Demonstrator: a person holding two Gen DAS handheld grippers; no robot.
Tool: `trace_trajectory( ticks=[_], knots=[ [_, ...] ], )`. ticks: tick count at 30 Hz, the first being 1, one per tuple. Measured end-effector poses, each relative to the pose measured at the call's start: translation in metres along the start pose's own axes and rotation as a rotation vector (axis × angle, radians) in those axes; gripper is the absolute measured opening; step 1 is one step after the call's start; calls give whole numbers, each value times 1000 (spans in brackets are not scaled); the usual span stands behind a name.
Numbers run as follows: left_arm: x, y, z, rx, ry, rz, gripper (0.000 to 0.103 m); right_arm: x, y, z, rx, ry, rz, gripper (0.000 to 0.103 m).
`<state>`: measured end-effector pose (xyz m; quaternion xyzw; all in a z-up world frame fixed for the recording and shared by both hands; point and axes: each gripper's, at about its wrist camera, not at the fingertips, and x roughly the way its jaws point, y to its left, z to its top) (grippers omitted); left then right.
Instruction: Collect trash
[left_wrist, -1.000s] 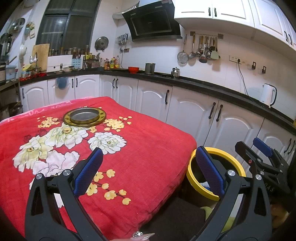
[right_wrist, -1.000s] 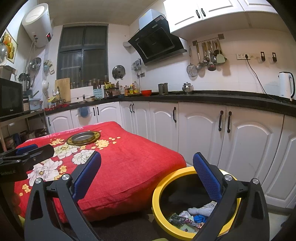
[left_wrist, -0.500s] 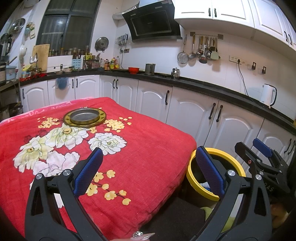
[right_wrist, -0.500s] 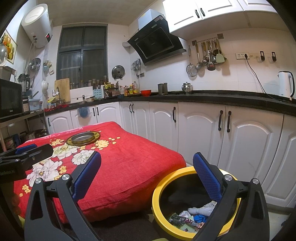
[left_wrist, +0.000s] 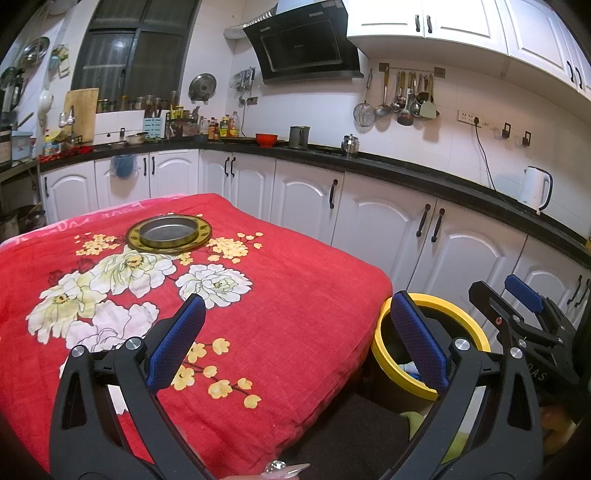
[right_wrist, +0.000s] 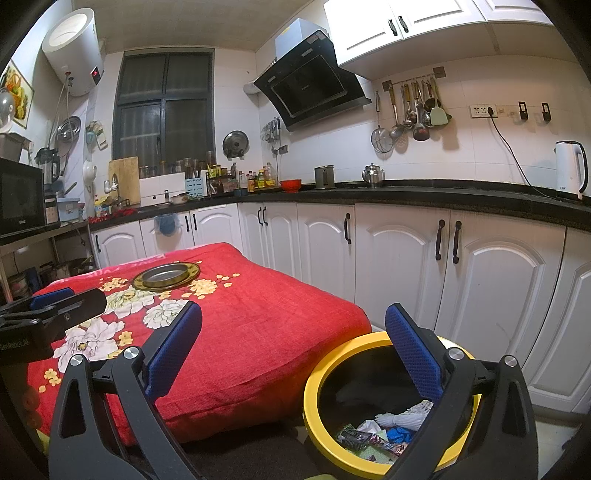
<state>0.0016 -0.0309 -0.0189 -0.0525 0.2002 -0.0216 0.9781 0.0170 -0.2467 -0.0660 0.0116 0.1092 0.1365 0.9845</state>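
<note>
Now both empty, jaws apart: left gripper (left_wrist: 295, 332) beside bin (right_wrist: 321, 373), right gripper (right_wrist: 293, 341) above it; risk of knocking bin, spilling trash (right_wrist: 376, 435).

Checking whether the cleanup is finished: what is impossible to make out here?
- Bin contents: right wrist view, partly behind the right gripper; left wrist view shows only a sliver.
- Floor under the red-covered table: hidden by the cloth.
- Table's near edge: cut off by the left gripper.

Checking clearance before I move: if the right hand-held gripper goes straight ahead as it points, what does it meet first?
Probably the white lower cabinet doors; the right hand-held gripper seems aimed above the red floral table cover, though depth is unclear.
</note>
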Motion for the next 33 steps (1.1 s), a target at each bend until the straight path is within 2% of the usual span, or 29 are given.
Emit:
trace_trajectory(
  ticks=[12, 22, 25, 28, 30, 32, 33],
  knots=[
    [3, -2, 1, -3, 21, -14, 92, 1, -3, 0, 3, 4, -5, 97],
    [8, 4, 1, -10, 41, 20, 92, 5, -7, -1, -10, 10, -25, 97],
    [9, 10, 4, -28, 44, 24, 92, 10, -2, 2, -17, 10, -7, 97],
    [9, 31, 15, -76, 58, 65, 92, 22, 14, 14, -27, 35, 68, 97],
    [7, 66, 29, -134, 66, 129, 92, 38, 34, 24, -19, 76, 157, 97],
    [5, 111, 42, -186, 80, 237, 92, 65, 75, 38, -33, 162, 293, 97],
    [4, 144, 46, -216, 97, 327, 92, 77, 98, 42, -45, 201, 344, 97]
  ],
)
